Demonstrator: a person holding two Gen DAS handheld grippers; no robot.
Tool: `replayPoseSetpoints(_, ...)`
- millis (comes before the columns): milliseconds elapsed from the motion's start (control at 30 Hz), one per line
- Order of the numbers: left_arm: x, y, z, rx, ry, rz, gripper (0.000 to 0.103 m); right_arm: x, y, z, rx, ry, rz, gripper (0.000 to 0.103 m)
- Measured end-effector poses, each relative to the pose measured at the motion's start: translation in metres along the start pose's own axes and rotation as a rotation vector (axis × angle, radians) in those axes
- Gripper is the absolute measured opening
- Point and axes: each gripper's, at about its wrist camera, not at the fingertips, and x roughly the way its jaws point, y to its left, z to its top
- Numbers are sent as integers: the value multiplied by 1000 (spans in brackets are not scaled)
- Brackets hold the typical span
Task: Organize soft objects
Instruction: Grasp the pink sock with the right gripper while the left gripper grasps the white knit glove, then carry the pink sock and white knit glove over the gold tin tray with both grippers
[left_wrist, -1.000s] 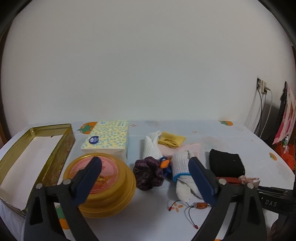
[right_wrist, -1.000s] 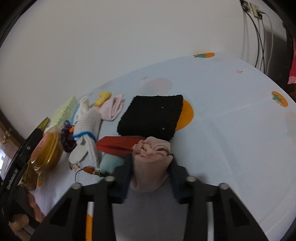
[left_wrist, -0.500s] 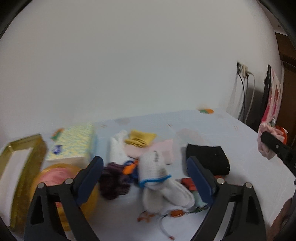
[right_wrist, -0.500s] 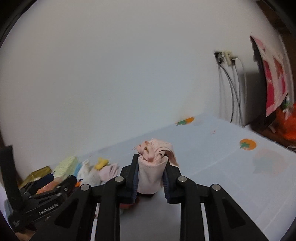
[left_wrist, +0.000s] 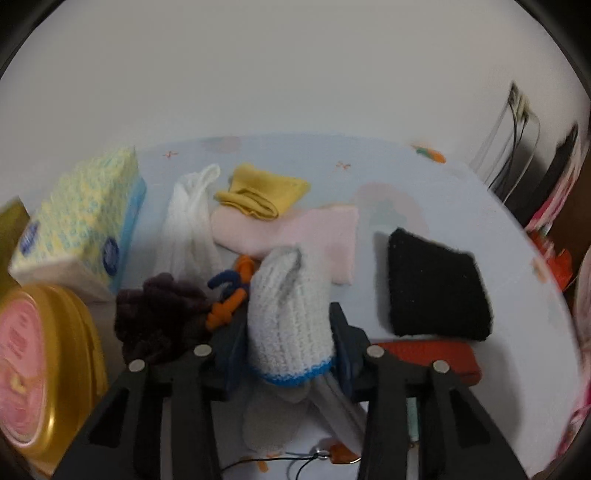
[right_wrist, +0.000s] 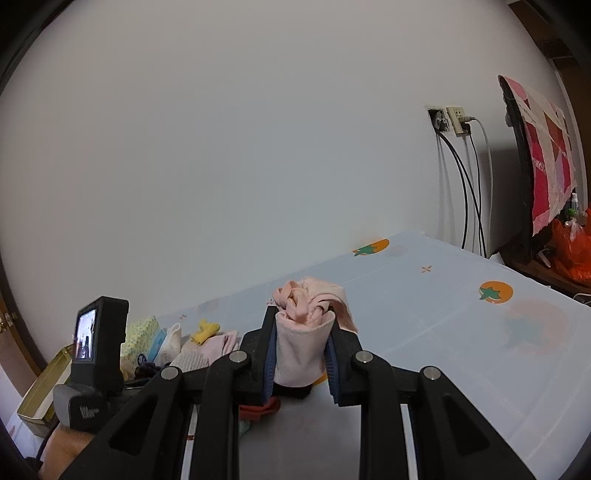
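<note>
A white knitted glove (left_wrist: 288, 302) with a blue cuff band lies on the table among a heap of soft things. My left gripper (left_wrist: 290, 332) points down over it, its jaws closing, and both pads touch the glove's sides. My right gripper (right_wrist: 301, 354) is shut on a rolled pink cloth (right_wrist: 299, 339) and holds it above the table. Around the glove lie a black cloth (left_wrist: 436, 288), a yellow cloth (left_wrist: 262, 195), a flat pink cloth (left_wrist: 295, 232), a white mesh cloth (left_wrist: 188, 229) and a dark purple scrunchie (left_wrist: 155, 314).
A tissue pack (left_wrist: 81, 218) and a round gold tin (left_wrist: 33, 369) stand at the left. An open gold box (right_wrist: 40, 395) lies beyond them. A flat red item (left_wrist: 428, 354) lies under the black cloth's near edge. Wall sockets with cables (right_wrist: 454, 122) are at the right.
My left gripper moved forward and tipped down onto the white glove, and its jaws came together around it. My right gripper rose with the pink roll a second ago, then held still.
</note>
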Motion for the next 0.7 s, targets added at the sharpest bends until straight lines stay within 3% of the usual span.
replayPoseSetpoints(167, -9, 2, -2, -4, -34, -63, 35, -3, 1, 1, 9, -3, -18, 25)
replayPoseSetpoints(333, -42, 5, -7, 0, -187, -129, 35, -6, 4, 1, 3, -16, -59, 25)
replayPoseSetpoints(500, -68, 9, -10, 34, -262, -238, 35, -12, 7, 2, -11, -43, -108, 25)
replayPoseSetpoints(600, -85, 8, -16, 104, -330, -204, 35, -13, 9, 3, -23, -52, -129, 25)
replayPoseSetpoints(700, -88, 5, -21, 163, -345, -191, 35, -13, 12, 3, -39, -53, -144, 25)
